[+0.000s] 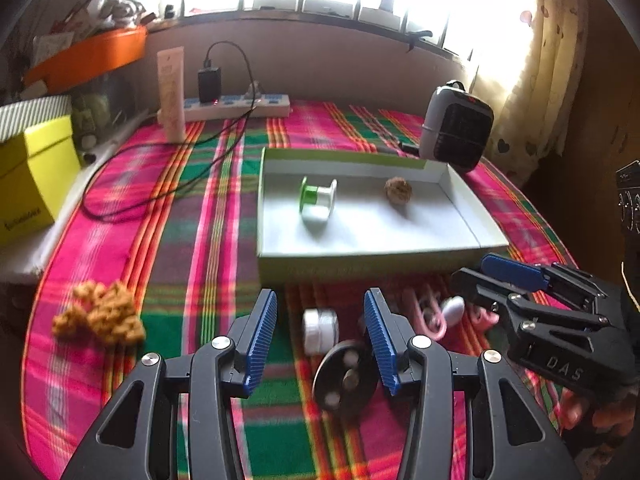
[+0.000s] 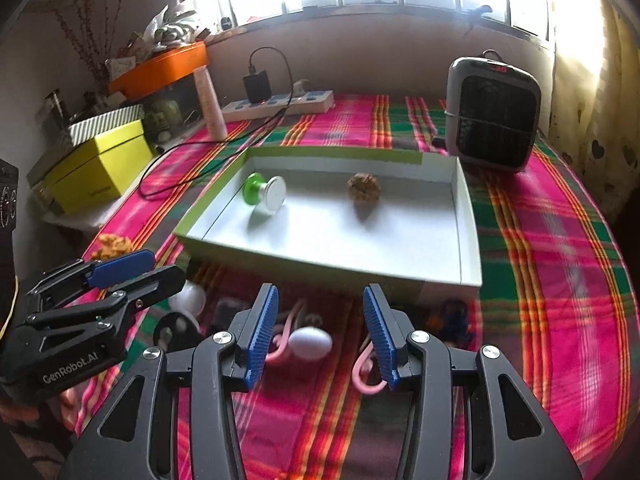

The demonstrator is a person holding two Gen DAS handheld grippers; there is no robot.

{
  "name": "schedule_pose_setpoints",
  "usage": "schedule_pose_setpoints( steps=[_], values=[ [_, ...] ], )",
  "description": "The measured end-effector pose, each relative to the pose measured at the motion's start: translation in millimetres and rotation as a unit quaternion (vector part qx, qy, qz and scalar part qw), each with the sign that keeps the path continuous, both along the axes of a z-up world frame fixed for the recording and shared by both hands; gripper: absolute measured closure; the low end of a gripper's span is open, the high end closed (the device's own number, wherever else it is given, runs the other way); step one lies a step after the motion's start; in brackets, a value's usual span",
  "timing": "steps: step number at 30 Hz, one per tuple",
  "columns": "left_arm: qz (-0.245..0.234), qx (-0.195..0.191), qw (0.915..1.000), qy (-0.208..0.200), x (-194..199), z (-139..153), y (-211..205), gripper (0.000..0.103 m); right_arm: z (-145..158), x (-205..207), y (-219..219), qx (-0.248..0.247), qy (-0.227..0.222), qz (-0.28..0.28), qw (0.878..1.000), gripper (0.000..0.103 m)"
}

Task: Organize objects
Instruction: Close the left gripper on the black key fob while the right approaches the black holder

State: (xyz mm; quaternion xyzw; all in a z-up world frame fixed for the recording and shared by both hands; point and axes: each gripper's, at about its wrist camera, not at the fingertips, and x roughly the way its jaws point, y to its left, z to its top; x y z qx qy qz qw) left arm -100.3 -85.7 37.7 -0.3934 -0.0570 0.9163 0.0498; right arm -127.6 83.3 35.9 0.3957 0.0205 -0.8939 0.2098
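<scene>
A white-lined tray with green sides (image 1: 372, 266) (image 2: 468, 220) lies on the plaid cloth. It holds a green and white spool (image 1: 318, 200) (image 2: 264, 194) and a brown ball (image 1: 398, 190) (image 2: 363, 187). My left gripper (image 1: 320, 340) is open above a small white jar (image 1: 320, 330) and a black disc (image 1: 344, 380). My right gripper (image 2: 320, 336) is open over a white egg-shaped piece (image 2: 310, 344) and pink hooks (image 2: 366, 376). Each gripper shows in the other's view, the right one (image 1: 472, 272) and the left one (image 2: 168, 268). A yellow-brown lump (image 1: 100, 316) lies at the left.
A grey heater (image 2: 492, 116) stands behind the tray at the right. A power strip (image 2: 280, 104) with a black charger and cable, and a tube (image 2: 212, 104), line the back. A yellow box (image 2: 96, 168) sits left. A dark blue object (image 2: 452, 316) lies by the tray's near corner.
</scene>
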Motion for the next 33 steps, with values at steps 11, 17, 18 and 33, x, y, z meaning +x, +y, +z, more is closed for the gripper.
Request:
schedule_pose_setpoints(
  steps=[11, 17, 18, 33],
  values=[
    [-0.013, 0.027, 0.9994, -0.018, 18.9, -13.0, -2.1, 0.059, -6.9, 14.8, 0.5, -0.013, -0.008, 0.005, 1.000, 0.057],
    [-0.023, 0.035, 0.9987, -0.028, 20.2, -18.4, 4.1, 0.059, -8.8, 19.5, 2.0, -0.013, -0.011, 0.004, 1.000, 0.057],
    [-0.024, 0.034, 0.9987, -0.029, 20.0, -19.2, 4.8, 0.059, -9.1, 20.2, 2.4, -0.014, -0.011, 0.004, 1.000, 0.057],
    [-0.016, 0.042, 0.9981, -0.043, 13.6, -30.4, 5.8, 0.059, -15.6, 26.1, 2.5, -0.015, -0.021, 0.007, 1.000, 0.057]
  ],
)
